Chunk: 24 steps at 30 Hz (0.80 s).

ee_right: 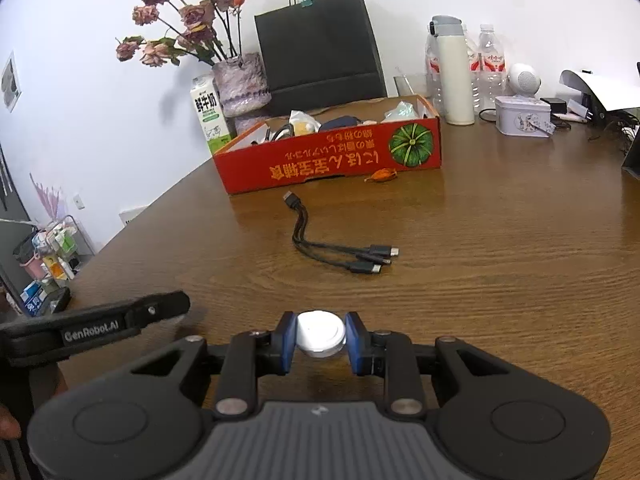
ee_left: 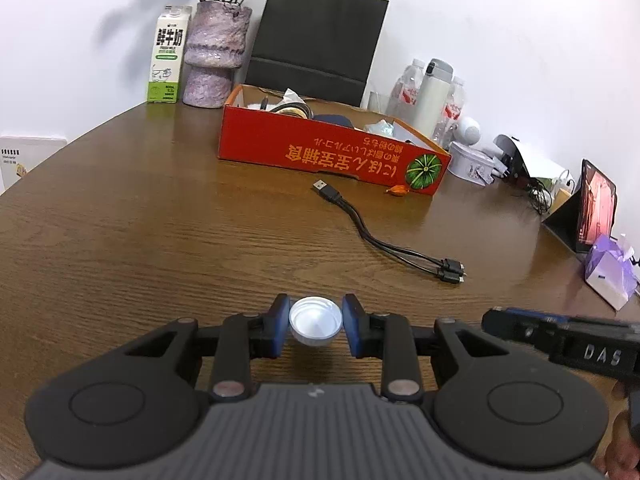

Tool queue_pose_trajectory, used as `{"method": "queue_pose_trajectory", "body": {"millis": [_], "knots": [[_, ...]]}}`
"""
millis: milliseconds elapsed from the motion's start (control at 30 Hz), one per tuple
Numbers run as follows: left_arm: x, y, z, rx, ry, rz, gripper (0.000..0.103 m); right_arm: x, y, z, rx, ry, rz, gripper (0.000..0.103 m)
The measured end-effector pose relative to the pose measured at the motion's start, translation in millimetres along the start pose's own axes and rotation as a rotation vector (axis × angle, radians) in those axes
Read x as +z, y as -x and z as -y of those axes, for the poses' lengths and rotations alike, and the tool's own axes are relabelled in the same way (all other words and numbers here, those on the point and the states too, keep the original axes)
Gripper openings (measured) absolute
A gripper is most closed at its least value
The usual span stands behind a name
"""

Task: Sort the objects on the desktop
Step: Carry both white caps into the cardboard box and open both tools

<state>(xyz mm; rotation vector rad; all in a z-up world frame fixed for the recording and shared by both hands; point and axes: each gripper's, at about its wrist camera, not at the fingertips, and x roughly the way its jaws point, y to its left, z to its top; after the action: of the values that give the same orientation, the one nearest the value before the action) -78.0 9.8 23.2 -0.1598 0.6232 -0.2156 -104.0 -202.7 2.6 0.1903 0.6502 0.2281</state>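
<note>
White cap (ee_left: 315,321) hollow up (round), L hand-held gripper (ee_left: 316,326) clamps it

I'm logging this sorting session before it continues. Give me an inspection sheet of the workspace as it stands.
Surface: brown wood-grain table, no spills seen.
Job's things: red cardboard box already holds mixed items; white bottle cap and white round lid are each held in a tool.
Clutter: small orange object lying by the box front.
Grippers: left tool shut on the cap; right tool shut on the lid.
Cables: black multi-head USB cable loose on the table before the box.
Surroundings: milk carton, vase of dried flowers, black paper bag, white thermos, water bottles, tin.
</note>
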Motion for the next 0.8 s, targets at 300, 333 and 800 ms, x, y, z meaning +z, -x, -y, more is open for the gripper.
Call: {"method": "queue_pose_trajectory", "body": {"millis": [300, 333, 800], "knots": [[51, -13, 4, -0.012, -0.059, 0.065, 0.029, 44, 3, 11, -0.025, 0.031, 0.083, 0.025], [65, -18, 4, -0.018, -0.064, 0.077, 0.029, 55, 1, 13, -0.023, 0.036, 0.098, 0.025], [239, -206, 25, -0.045, -0.111, -0.115, 0.029, 256, -156, 68, -0.082, 0.048, -0.007, 0.025]]}}
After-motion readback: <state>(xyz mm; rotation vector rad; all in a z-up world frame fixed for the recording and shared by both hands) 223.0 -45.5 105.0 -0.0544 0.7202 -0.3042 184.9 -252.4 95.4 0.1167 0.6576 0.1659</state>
